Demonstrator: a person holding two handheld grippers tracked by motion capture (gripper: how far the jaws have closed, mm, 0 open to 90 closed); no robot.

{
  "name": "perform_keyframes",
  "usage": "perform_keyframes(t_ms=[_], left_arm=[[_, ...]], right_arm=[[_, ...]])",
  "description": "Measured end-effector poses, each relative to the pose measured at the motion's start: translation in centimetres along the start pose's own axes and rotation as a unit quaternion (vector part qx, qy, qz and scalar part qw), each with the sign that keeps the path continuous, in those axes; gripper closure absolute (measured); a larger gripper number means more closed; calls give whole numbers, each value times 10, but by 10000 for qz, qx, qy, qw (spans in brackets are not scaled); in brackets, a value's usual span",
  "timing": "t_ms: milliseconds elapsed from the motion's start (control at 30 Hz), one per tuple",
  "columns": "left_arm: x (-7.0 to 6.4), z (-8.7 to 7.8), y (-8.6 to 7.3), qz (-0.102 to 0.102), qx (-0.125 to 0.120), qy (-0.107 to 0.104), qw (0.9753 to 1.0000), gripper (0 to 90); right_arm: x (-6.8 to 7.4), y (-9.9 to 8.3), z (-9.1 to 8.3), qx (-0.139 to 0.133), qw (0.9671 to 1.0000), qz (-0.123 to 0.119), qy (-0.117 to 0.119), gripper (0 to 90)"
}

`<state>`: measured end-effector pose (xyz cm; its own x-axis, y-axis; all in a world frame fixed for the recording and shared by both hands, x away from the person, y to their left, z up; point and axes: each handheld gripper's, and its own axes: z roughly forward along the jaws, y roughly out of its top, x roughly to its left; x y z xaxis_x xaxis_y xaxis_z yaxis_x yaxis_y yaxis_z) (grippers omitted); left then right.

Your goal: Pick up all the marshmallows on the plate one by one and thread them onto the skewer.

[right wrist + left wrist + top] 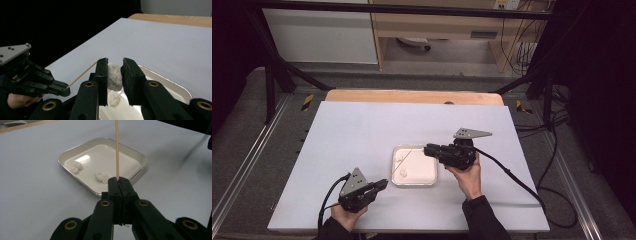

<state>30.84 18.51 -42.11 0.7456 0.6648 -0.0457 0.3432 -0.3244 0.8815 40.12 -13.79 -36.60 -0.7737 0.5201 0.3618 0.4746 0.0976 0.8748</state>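
White soft piece [114,76], at frame centre above the tray [175,87], gripped by the right hand-held gripper [115,66], while the left hand-held gripper [119,180] clamps a thin skewer [116,150]: an off-centre thrust may crumble or dislodge it.

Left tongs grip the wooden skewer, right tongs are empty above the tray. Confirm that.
Not quite: the right tongs aren't empty; the right gripper view shows them holding a white lump above the tray. The left tongs do grip the skewer.
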Motion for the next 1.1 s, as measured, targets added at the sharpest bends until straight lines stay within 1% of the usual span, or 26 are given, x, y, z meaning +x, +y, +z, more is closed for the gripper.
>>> perform_keyframes(t_ms=[33, 133, 233, 267, 367, 500, 600, 733, 833, 1100], left_arm=[[0, 0, 0, 10, -22, 2, 10000, 887], [-1, 0, 0, 25, -34, -13, 10000, 887], [-1, 1, 0, 43, -38, -18, 10000, 887], [-1, 1, 0, 44, -30, -24, 10000, 887], [-2, 1, 0, 39, -34, -18, 10000, 887], [-2, 2, 0, 38, -34, -26, 10000, 887], [-2, 2, 0, 47, -42, -29, 10000, 887], [-2, 2, 0, 55, -56, -26, 10000, 887], [-2, 1, 1, 78, -70, -26, 9999, 887], [-2, 1, 1, 86, -70, -29, 9999, 887]], right_arm=[[-2, 1, 1, -82, 9999, 84, 33, 745], [-4, 4, 2, -185, 9996, 216, 93, 745], [-5, 5, 3, -233, 9993, 268, 115, 746], [-6, 6, 4, -309, 9989, 310, 139, 746], [-6, 7, 5, -339, 9987, 355, 158, 748], [-6, 9, 9, -325, 9985, 385, 193, 752], [-5, 9, 13, -306, 9980, 471, 294, 754], [-5, 9, 16, -278, 9978, 495, 340, 756], [-4, 9, 21, -235, 9972, 546, 450, 756], [-4, 7, 24, -233, 9962, 636, 547, 758]])
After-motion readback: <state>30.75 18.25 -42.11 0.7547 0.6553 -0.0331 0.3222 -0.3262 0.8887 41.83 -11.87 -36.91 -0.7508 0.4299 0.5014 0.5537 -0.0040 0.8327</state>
